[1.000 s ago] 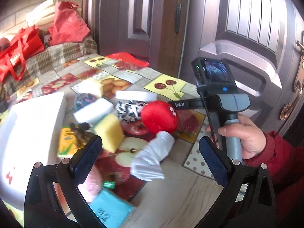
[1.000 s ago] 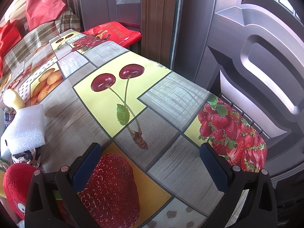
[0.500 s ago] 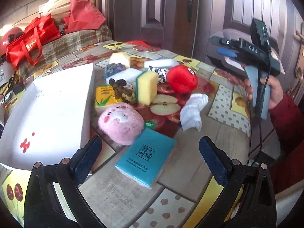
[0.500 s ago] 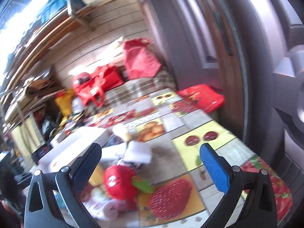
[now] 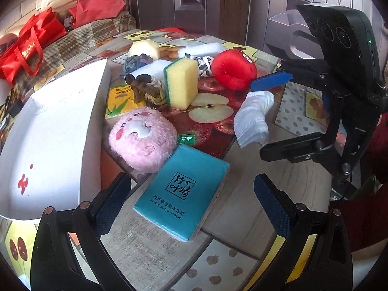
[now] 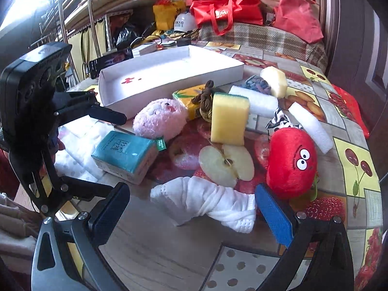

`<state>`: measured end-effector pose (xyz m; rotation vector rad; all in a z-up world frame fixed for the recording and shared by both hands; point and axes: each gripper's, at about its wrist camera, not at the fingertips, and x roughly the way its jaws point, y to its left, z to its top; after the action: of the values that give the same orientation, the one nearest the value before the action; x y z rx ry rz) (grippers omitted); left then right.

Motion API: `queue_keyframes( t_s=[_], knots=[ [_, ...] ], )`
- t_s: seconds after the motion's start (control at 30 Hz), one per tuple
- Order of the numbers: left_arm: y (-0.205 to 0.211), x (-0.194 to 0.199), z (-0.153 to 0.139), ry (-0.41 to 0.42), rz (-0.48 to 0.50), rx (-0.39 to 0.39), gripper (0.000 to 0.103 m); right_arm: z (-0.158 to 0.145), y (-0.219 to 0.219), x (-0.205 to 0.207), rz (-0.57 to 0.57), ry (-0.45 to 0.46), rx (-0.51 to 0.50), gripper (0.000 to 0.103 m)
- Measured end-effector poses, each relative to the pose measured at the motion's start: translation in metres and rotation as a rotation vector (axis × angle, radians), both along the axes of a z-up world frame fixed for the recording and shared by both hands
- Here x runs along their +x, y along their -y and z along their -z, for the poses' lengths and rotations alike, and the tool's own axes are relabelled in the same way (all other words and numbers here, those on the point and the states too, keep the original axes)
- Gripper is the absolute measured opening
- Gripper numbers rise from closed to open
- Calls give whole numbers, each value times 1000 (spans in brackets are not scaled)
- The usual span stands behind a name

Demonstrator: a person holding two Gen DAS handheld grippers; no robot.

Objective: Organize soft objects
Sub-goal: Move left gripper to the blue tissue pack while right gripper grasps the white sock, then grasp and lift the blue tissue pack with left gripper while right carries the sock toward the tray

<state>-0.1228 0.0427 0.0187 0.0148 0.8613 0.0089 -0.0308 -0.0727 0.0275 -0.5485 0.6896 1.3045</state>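
Observation:
Soft objects lie in a heap on the table: a pink plush (image 5: 143,140) (image 6: 161,117), a teal tissue pack (image 5: 184,194) (image 6: 125,154), a yellow sponge (image 5: 180,82) (image 6: 229,118), a red plush (image 5: 234,69) (image 6: 291,158), a white rolled cloth (image 5: 253,118) (image 6: 206,200) and a brown rope knot (image 5: 145,89). A white open box (image 5: 48,131) (image 6: 169,72) sits beside them. My left gripper (image 5: 192,208) is open and empty just before the tissue pack. My right gripper (image 6: 191,212) is open and empty, its jaws either side of the white cloth.
White foam blocks (image 6: 254,100), a yellow tissue pack (image 5: 120,99), a grey knotted ball (image 6: 257,82) and a zebra-print cloth (image 6: 278,118) lie behind the heap. Red bags (image 6: 225,12) sit on a plaid couch beyond. Doors (image 5: 194,0) stand past the table's far edge.
The left gripper has pulled back from the heap, so the tissue pack and pink plush came into view. The right gripper swung round from the door side to face the heap.

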Motion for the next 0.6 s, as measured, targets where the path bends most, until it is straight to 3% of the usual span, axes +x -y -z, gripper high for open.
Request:
queue_keyframes(
  t_s=[0.07,0.13,0.23,0.33,0.5,0.6],
  knots=[
    [2,3,3,-20,14,2,99,5,-4,0,3,24,-33,99],
    [4,4,5,-32,22,8,78,9,-6,2,-2,2,-58,79],
    [5,1,5,-30,22,16,62,11,-1,6,3,-29,-46,68],
    [3,-6,1,-3,11,12,59,6,3,5,-2,-35,-29,56],
    [-2,-16,-4,37,-19,15,59,-5,10,0,-9,-17,22,49],
    [-3,-27,-14,110,-39,22,59,-20,14,-3,-4,-8,95,49]
  ],
)
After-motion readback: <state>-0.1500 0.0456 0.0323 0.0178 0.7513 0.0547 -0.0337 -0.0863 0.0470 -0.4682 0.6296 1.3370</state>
